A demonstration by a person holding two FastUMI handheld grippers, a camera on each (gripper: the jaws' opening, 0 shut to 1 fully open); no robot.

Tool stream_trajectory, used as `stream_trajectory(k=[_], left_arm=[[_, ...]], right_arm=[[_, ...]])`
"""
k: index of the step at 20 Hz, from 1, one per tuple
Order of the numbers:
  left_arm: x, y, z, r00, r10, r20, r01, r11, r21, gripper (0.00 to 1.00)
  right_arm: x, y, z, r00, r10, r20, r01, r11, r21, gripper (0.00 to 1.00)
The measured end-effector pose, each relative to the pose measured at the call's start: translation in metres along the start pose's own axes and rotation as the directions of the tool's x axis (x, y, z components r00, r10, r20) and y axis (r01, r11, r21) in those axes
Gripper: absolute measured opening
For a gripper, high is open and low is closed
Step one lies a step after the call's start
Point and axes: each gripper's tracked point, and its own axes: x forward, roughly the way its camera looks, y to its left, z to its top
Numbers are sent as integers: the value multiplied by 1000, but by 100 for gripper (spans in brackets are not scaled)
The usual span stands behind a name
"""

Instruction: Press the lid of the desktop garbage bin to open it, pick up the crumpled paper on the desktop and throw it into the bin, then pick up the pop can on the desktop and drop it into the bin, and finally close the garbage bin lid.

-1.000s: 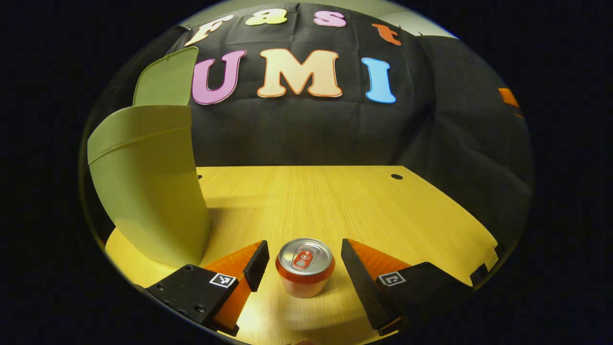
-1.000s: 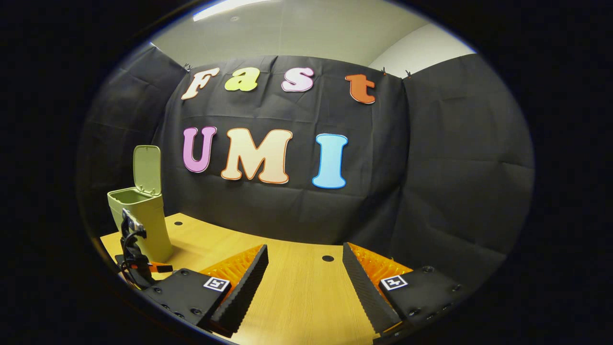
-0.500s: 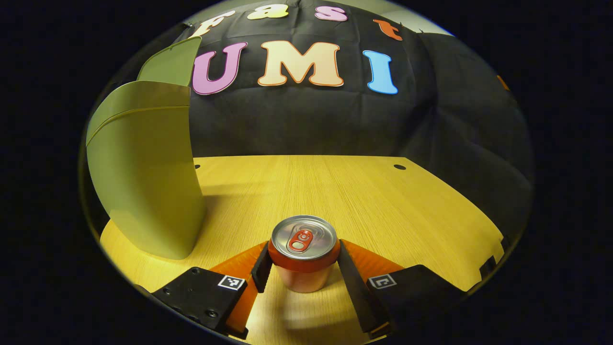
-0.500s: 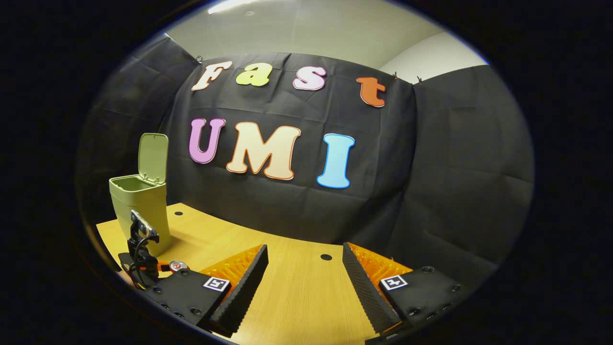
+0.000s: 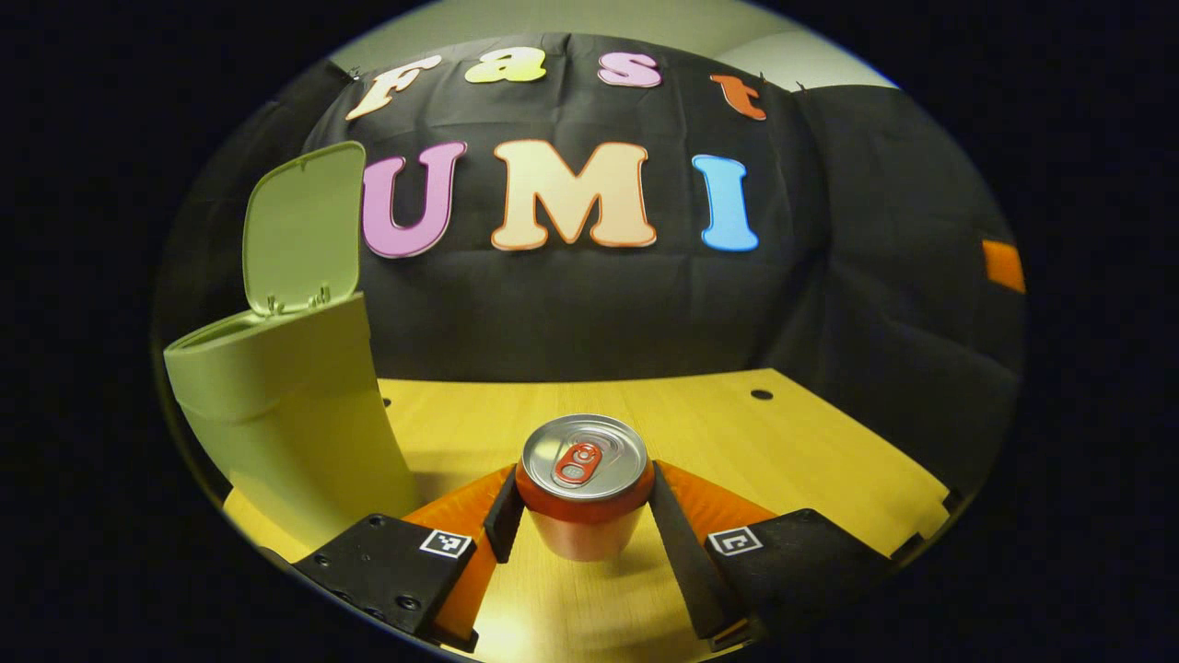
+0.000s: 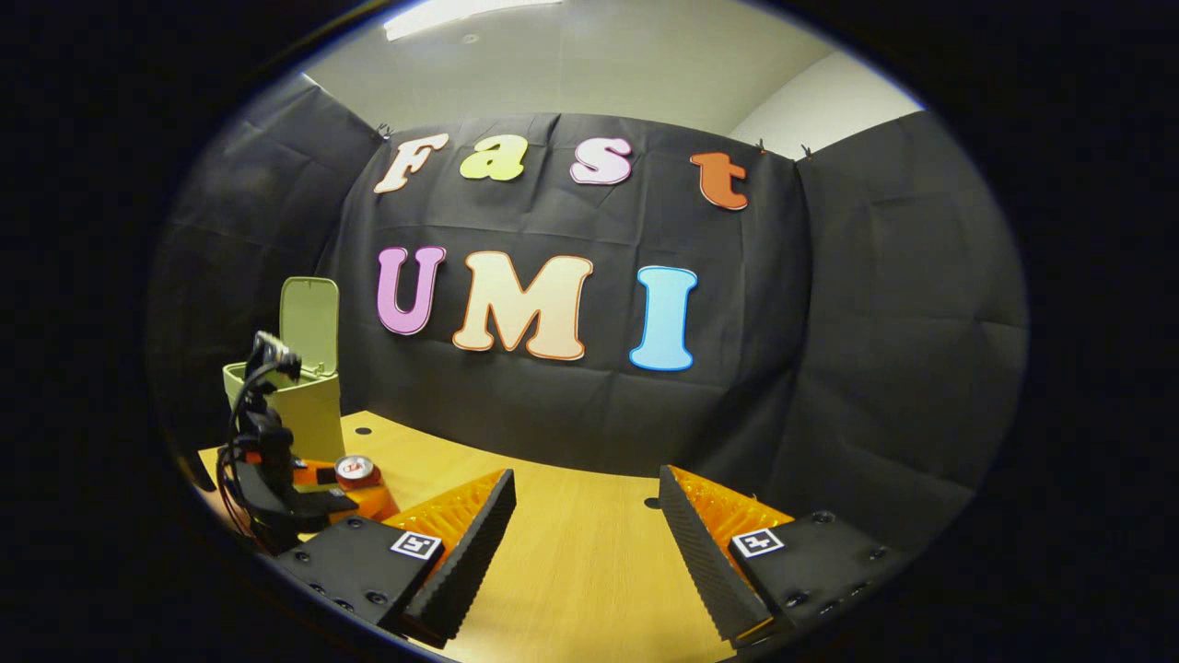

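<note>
An orange pop can (image 5: pixel 584 488) with a silver top stands upright between the fingers of my left gripper (image 5: pixel 584 479), which is shut on its sides and holds it a little above the wooden desk (image 5: pixel 792 451). The green bin (image 5: pixel 290 424) stands close on the left, its lid (image 5: pixel 299 230) raised upright. In the right gripper view, the left gripper (image 6: pixel 309 483) with the can (image 6: pixel 355 470) is far left, in front of the bin (image 6: pixel 322 419). My right gripper (image 6: pixel 586 483) hovers open over the desk with nothing between its fingers.
A small round hole (image 5: pixel 761 394) marks the desk's far right part, and another hole (image 6: pixel 652 503) lies just ahead of the right gripper. Black cloth walls close the booth behind and on the right.
The left gripper shut on the can, then rose with it; the bin's open rim and lid now show from higher up. The right gripper stayed open, almost still.
</note>
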Motion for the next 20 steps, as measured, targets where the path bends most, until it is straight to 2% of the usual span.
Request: stream_trajectory(k=[2,9,10,15,20], left_arm=[[3,4,31,999,-1,52,1,1000,13,78],[2,18,106,987,-5,162,0,999,32,77],[1,24,116,985,6,175,-13,999,38,77],[-8,70,153,969,82,231,-97,994,54,77],[-25,120,167,953,168,251,-185,982,46,77]], right_arm=[[-1,0,-2,1000,-2,4,2,1000,22,100],[2,-3,-7,1000,-17,5,17,997,73,98],[2,-3,-7,1000,-18,6,18,997,79,100],[6,6,-10,1000,-9,3,8,995,103,98],[15,26,-9,1000,23,7,-24,993,119,98]])
